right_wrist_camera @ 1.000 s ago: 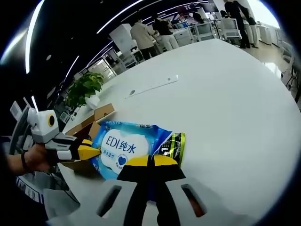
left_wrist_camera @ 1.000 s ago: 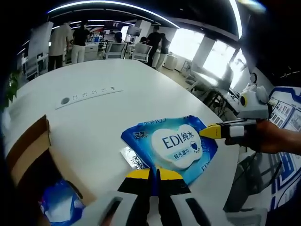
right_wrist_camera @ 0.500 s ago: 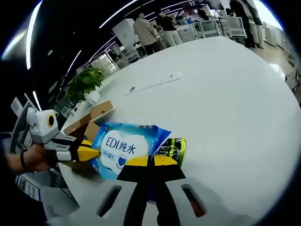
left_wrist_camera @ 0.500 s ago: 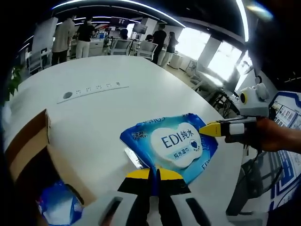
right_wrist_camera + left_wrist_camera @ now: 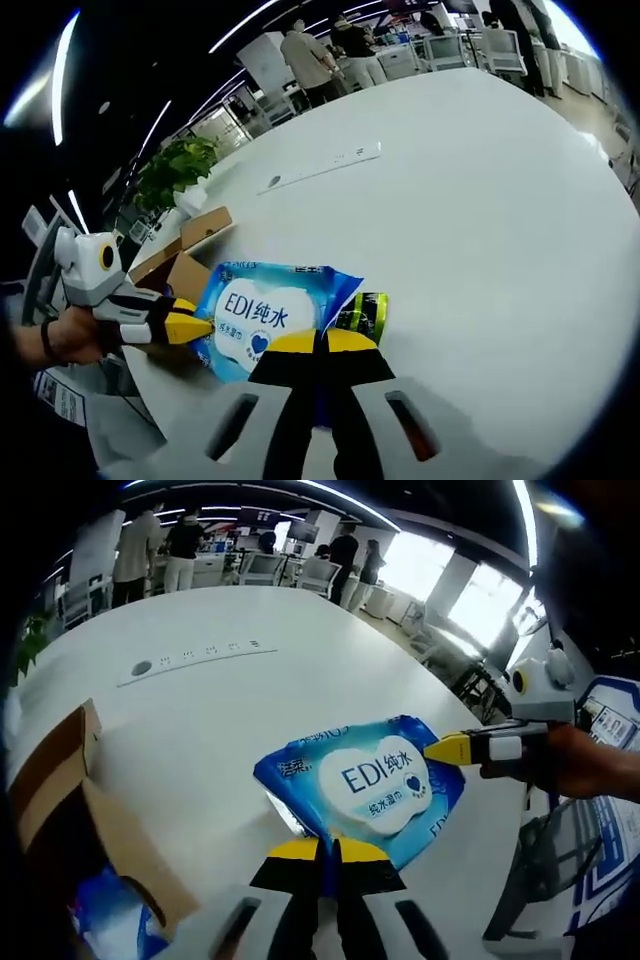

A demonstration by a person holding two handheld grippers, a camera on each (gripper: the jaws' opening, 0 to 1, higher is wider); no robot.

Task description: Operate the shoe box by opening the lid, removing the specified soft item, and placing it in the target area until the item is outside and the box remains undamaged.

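A blue wet-wipes pack [image 5: 365,788] with a white label is held over the white table [image 5: 200,720], one gripper on each end. My left gripper [image 5: 328,848] is shut on the near edge of the pack in the left gripper view, where the right gripper [image 5: 440,751] pinches the far corner. In the right gripper view my right gripper [image 5: 320,342] is shut on the wet-wipes pack [image 5: 270,315], and the left gripper [image 5: 205,325] grips its other end. The open cardboard shoe box [image 5: 75,800] lies at the left, with a blue-white item [image 5: 110,925] inside.
A grey strip [image 5: 190,662] with small holes lies across the table. People and office chairs [image 5: 255,570] stand beyond the far table edge. A potted plant [image 5: 175,175] stands behind the shoe box [image 5: 185,255] in the right gripper view.
Both grippers keep their hold on the pack. The pack and grippers have drifted slightly further from the box and lower towards the table.
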